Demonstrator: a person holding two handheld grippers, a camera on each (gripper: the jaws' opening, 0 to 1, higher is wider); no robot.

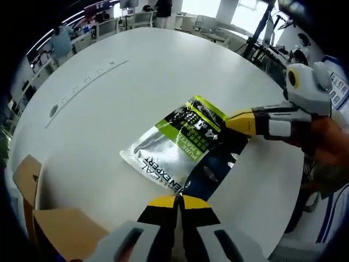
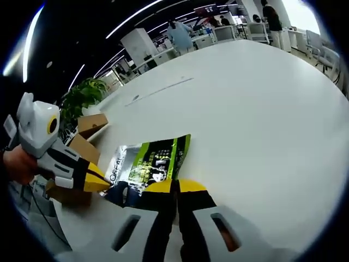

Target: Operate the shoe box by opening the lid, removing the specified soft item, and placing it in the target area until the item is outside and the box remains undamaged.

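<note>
The soft item, a silver-and-green pouch, is already out of the shoe box and lying flat on the white tabletop, w/ the cardboard box open just beside it. So the step in hand looks like the placing, or a last tidy of the pouch at the target area; I can't see any marked target, so can't say whether it's in the right spot yet.

Left tool: jaws pressed together, yellow tips at the pouch's near edge. Whether they pinch the film or just sit against it, I can't tell. Right tool: jaws likewise closed, tips at the dark bottom end of the pouch, and again no way to tell if it's got hold.

Next move, I'd judge: if the pouch sits where it should, both tools let go and lift clear w/o dragging it; if not, slide or carry it further from the box. The film is slippery and floppy, so a one-corner grip could let it fold or slip.

Left gripper view gives the right tool coming in from the side w/ a hand behind it, and box flaps low at the edge. Right gripper view gives the left tool by the box, plus a potted plant and office desks w/ people at the back.
</note>
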